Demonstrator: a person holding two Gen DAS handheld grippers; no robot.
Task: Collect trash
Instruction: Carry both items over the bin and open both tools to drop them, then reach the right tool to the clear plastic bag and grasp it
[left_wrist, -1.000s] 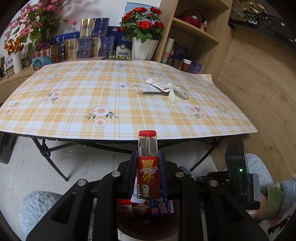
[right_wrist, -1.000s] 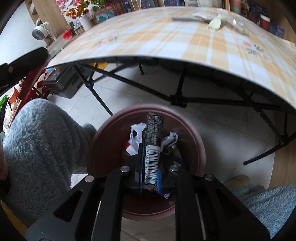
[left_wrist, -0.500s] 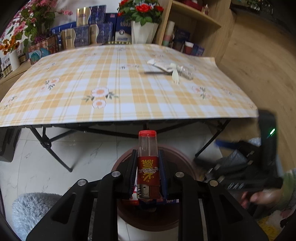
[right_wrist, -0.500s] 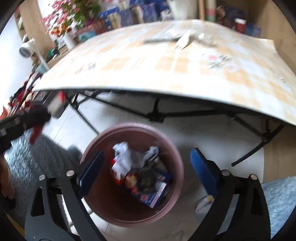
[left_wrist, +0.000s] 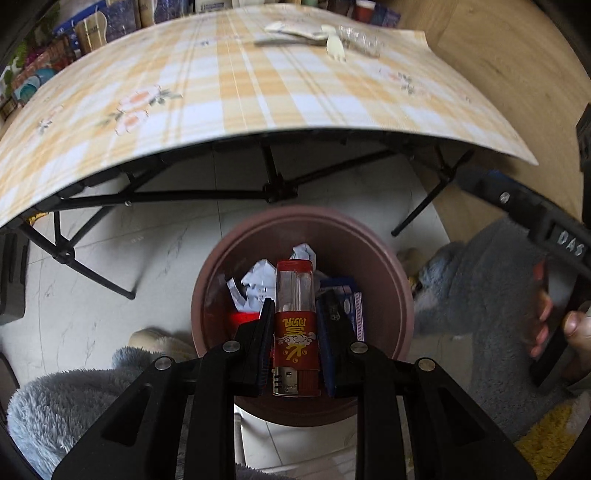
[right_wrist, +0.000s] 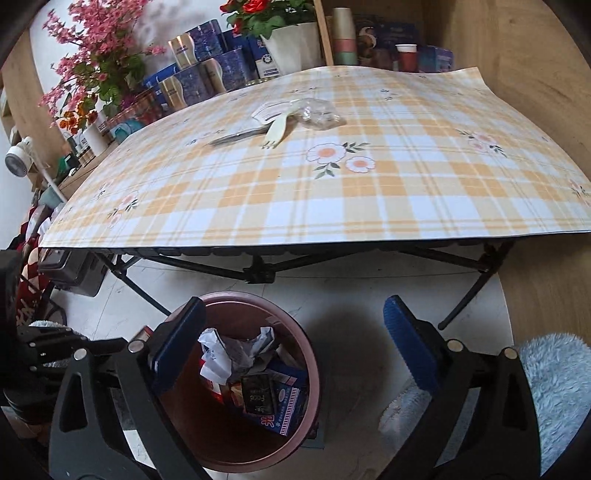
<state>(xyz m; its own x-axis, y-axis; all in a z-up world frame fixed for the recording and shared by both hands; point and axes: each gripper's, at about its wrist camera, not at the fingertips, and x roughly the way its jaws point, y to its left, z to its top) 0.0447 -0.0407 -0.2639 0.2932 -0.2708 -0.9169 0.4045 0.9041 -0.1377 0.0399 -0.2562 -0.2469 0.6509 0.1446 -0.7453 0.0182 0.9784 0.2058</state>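
**Lighter poised over the bin, right jaws empty**

My left gripper (left_wrist: 295, 350) is clamped narrow on a red-labelled lighter (left_wrist: 296, 325), held upright and pointing down over the brown bin (left_wrist: 402, 302), which I judge is the drop position. Crumpled paper (left_wrist: 255, 284) and blue packets already lie inside. My right gripper (right_wrist: 295, 347) stands wide with nothing between its pads, angled toward the table (right_wrist: 332, 206), where a plastic fork (right_wrist: 277, 131), a clear wrapper (right_wrist: 319, 114) and a paper tag remain. A dark strip beside the fork is too blurred to identify.
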